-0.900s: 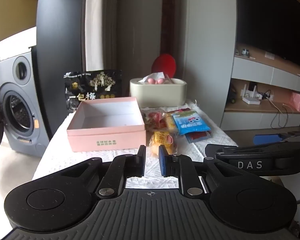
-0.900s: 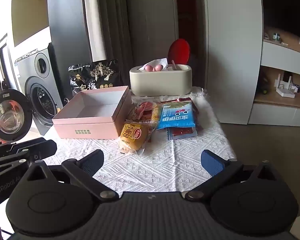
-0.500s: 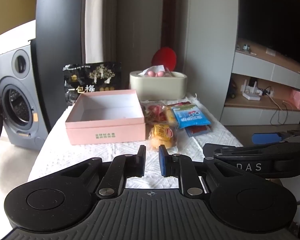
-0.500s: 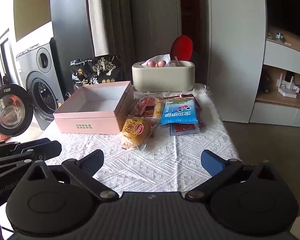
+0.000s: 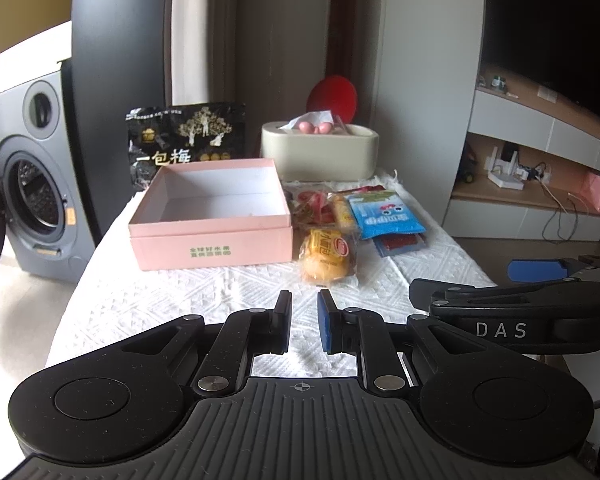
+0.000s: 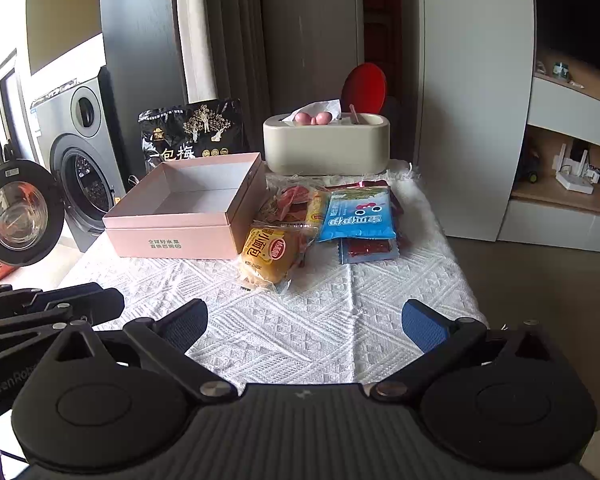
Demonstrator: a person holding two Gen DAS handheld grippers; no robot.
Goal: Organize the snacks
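Observation:
An empty pink box [image 5: 216, 216] [image 6: 188, 208] sits on a white cloth-covered table [image 6: 300, 320]. To its right lie snack packets: a yellow bread pack [image 5: 326, 256] [image 6: 270, 256], a blue pack [image 5: 384, 214] [image 6: 358, 214] over a red one [image 6: 370, 248], and a red-and-yellow pack [image 6: 296, 204]. A black snack bag [image 5: 188, 140] [image 6: 194, 132] stands behind the box. My left gripper [image 5: 304, 320] hangs shut and empty short of the bread pack. My right gripper [image 6: 304, 320] stands wide open and empty over the table's near edge.
A beige tissue box [image 5: 320, 152] [image 6: 326, 142] stands at the table's far end with a red round object [image 6: 364, 84] behind it. A washing machine [image 5: 28, 184] with its door open is at the left. Shelving [image 5: 532, 184] lies to the right.
Both grippers have moved forward toward the table, so the box and snacks look larger and nearer. Neither gripper's jaws have changed.

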